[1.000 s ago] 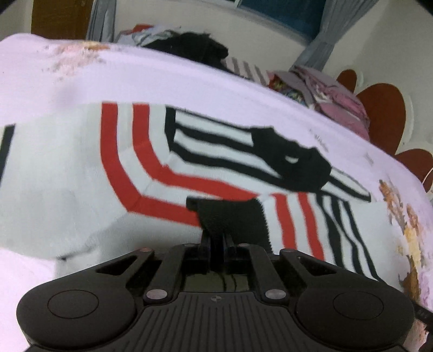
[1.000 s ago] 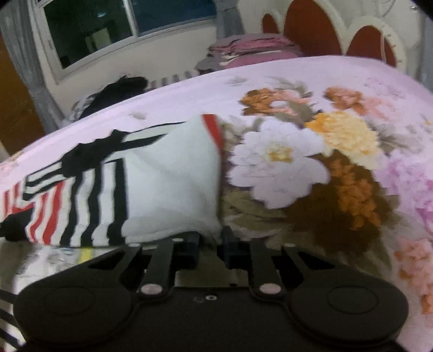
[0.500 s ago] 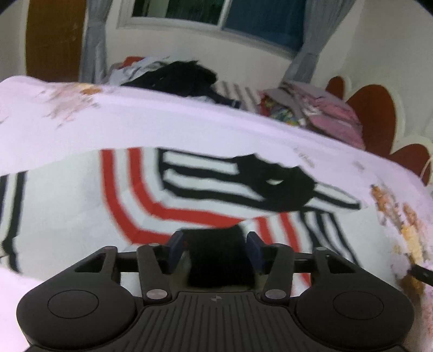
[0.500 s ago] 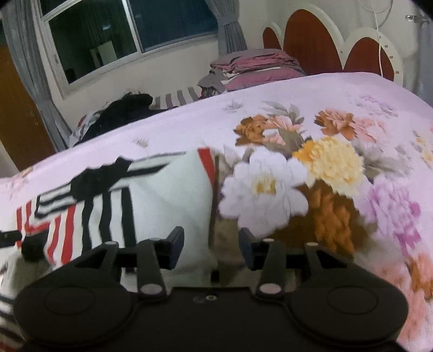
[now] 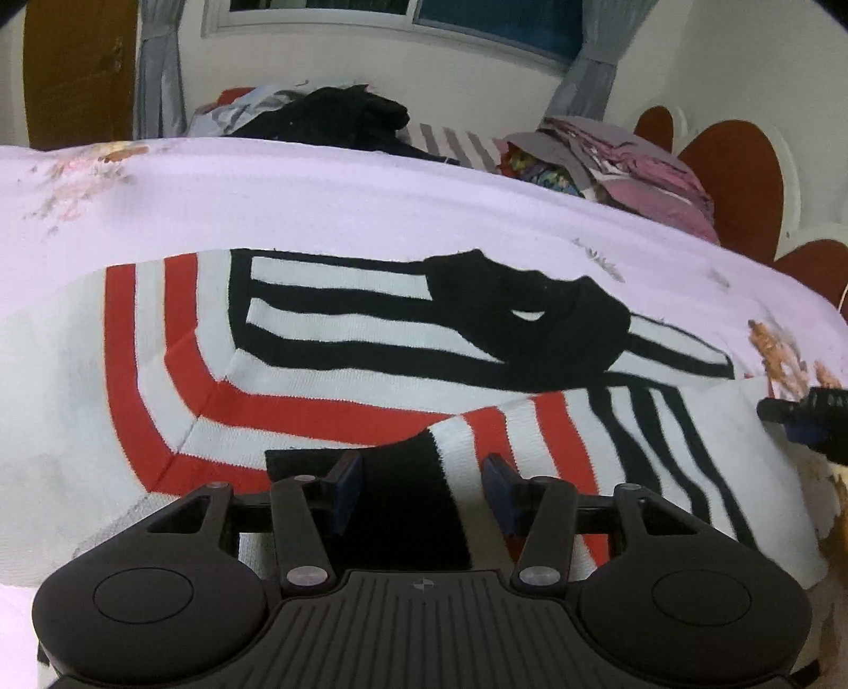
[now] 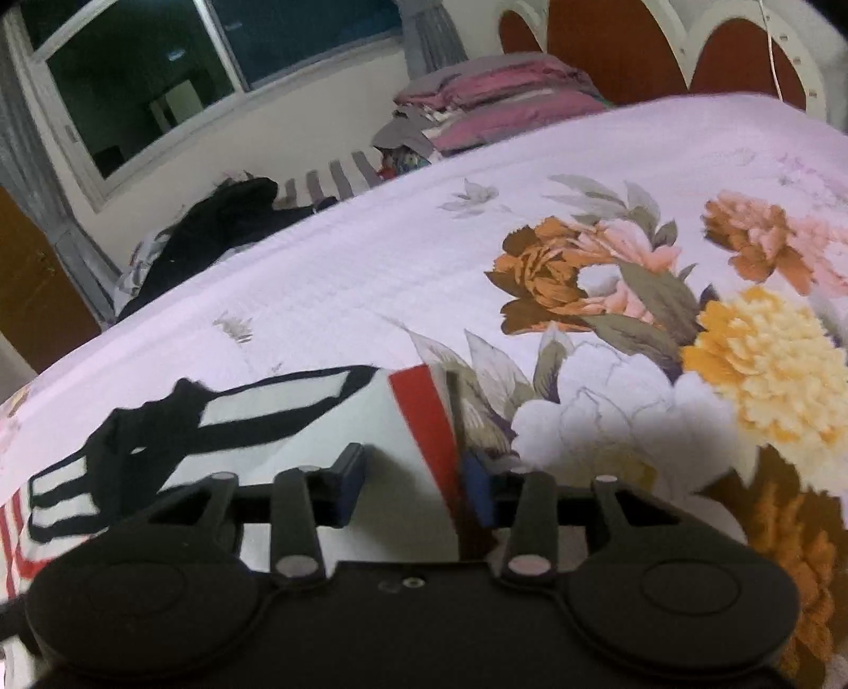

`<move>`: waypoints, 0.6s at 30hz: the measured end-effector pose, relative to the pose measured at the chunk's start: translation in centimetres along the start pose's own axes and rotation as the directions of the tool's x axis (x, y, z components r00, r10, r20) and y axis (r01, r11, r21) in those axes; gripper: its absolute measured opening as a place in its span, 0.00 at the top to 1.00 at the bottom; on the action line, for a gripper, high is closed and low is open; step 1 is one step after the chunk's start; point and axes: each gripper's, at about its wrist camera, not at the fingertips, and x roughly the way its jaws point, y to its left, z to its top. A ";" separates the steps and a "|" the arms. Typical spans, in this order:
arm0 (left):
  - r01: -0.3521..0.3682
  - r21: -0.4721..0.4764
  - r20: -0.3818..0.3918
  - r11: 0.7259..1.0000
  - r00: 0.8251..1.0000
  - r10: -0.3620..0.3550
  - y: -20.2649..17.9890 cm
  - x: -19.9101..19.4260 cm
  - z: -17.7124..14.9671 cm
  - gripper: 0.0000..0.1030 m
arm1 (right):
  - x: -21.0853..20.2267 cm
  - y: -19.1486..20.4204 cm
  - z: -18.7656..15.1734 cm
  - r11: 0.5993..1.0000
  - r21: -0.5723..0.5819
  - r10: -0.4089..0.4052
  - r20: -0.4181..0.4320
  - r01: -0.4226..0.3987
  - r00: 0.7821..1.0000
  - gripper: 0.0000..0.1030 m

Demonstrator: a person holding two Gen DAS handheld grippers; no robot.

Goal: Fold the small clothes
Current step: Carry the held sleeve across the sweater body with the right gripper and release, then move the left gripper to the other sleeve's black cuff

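A white knit sweater (image 5: 339, 365) with red and black stripes and a black collar (image 5: 530, 323) lies folded on the pink floral bedspread (image 5: 318, 196). My left gripper (image 5: 421, 495) is open, its jaws standing apart over the black cuff (image 5: 403, 493) of the folded-in sleeve. My right gripper (image 6: 413, 490) is open over the sweater's right edge (image 6: 424, 418), where a red band shows. The right gripper's tip also shows in the left wrist view (image 5: 805, 418) at the sweater's right side.
A dark clothes heap (image 5: 339, 116) and a stack of folded pink and grey items (image 5: 636, 159) lie at the bed's far side. A red and white headboard (image 6: 636, 47) stands at the right. A window (image 6: 159, 79) and wooden door (image 5: 74, 69) are behind.
Both grippers were shut on the sweater one second ago; both have opened, let go and pulled back. The sweater now rests on the bed with its sleeve folded in.
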 end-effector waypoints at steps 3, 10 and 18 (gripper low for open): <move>-0.005 0.024 0.001 1.000 1.000 0.005 0.0 0.2 -0.2 0.51 | 0.2 0.2 -0.1 0.996 -0.060 -0.060 0.029 0.062 0.998 0.89; -0.022 0.019 -0.016 1.000 1.000 0.022 -0.3 -0.1 0.3 0.51 | -0.7 0.9 -0.2 0.980 -0.139 -0.134 0.068 0.143 0.989 0.82; -0.023 0.030 -0.036 0.999 0.999 0.025 0.0 -1.1 -0.4 0.51 | -3.9 3.4 -2.7 0.970 -0.240 -0.013 0.065 0.028 0.998 0.80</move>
